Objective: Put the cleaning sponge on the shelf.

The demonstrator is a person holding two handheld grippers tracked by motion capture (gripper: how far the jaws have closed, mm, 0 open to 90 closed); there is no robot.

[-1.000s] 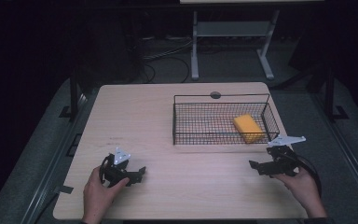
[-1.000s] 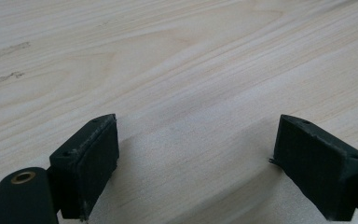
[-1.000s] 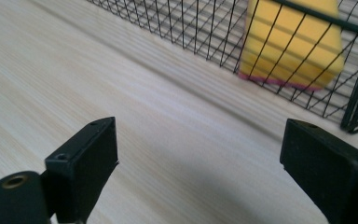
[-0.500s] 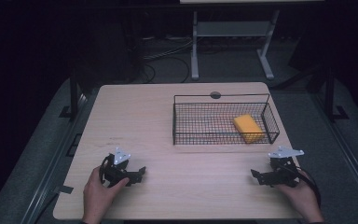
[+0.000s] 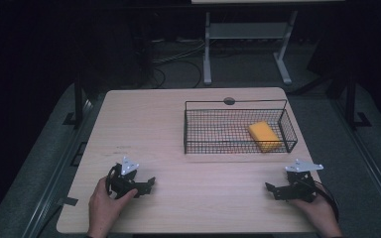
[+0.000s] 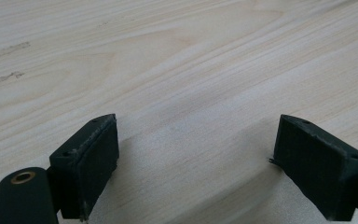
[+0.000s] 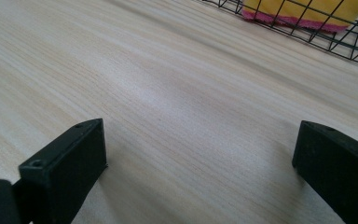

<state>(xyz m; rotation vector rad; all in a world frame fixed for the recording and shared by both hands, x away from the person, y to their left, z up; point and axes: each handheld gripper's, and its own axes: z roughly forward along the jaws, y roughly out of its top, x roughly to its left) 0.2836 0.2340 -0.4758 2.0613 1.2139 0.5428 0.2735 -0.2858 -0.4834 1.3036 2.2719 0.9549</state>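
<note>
From the high view, I am resting both hands near the front edge of a light wooden table [image 5: 178, 124]. My left hand [image 5: 106, 201] is wrapping around the left gripper [image 5: 146, 186] at the front left, and my right hand [image 5: 320, 213] is holding the right gripper [image 5: 273, 190] at the front right. The two grippers are lying well apart, each pointing inward toward the middle of the table. A black wire basket [image 5: 238, 128] is sitting on the far right part of the table, and a yellow sponge [image 5: 264, 136] is lying inside it toward its right end. The basket is standing beyond my right gripper, clear of it.

In the left gripper view, I am keeping the left gripper [image 6: 193, 154] spread wide, its jaws apart with bare wood grain between them and nothing held.

In the right gripper view, I am holding the right gripper [image 7: 198, 156] likewise wide, jaws apart over bare table. The wire basket [image 7: 354, 44] is showing at the top right corner, and through its mesh the yellow sponge [image 7: 303, 9] is showing a pink underside along its lower edge.
</note>
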